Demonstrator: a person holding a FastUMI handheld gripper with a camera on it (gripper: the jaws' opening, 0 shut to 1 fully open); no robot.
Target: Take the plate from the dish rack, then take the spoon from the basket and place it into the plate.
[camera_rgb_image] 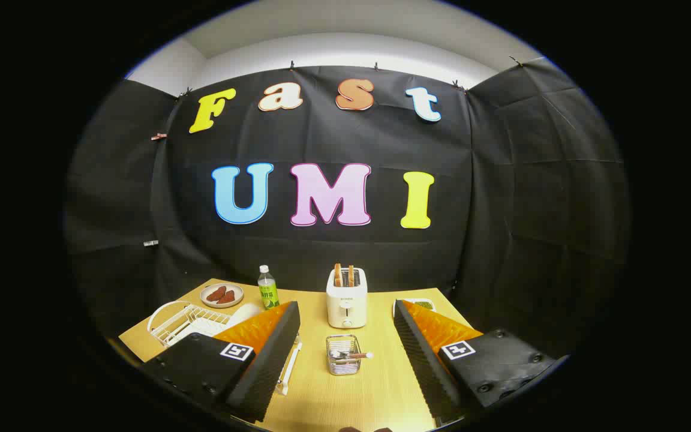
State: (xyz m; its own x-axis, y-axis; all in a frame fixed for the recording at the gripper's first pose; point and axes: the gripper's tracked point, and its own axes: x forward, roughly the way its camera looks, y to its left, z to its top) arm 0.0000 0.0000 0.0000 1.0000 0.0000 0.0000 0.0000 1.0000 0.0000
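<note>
The gripper (345, 354) hangs released above the desk's (375, 390) near edge, fingers spread wide and grasping nothing. Between them stands the wire basket (343, 355) with the spoon (351, 355) lying across it. The white dish rack (186, 323) sits at the left edge, its plate (243, 313) partly hidden behind the left finger. A toaster (346, 298) stands beyond the basket.

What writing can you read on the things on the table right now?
Drink bottle label: print too small to read.
Toaster: no legible marking.
Gripper, open, wire basket between its fingers: square coded tags, no words.
</note>
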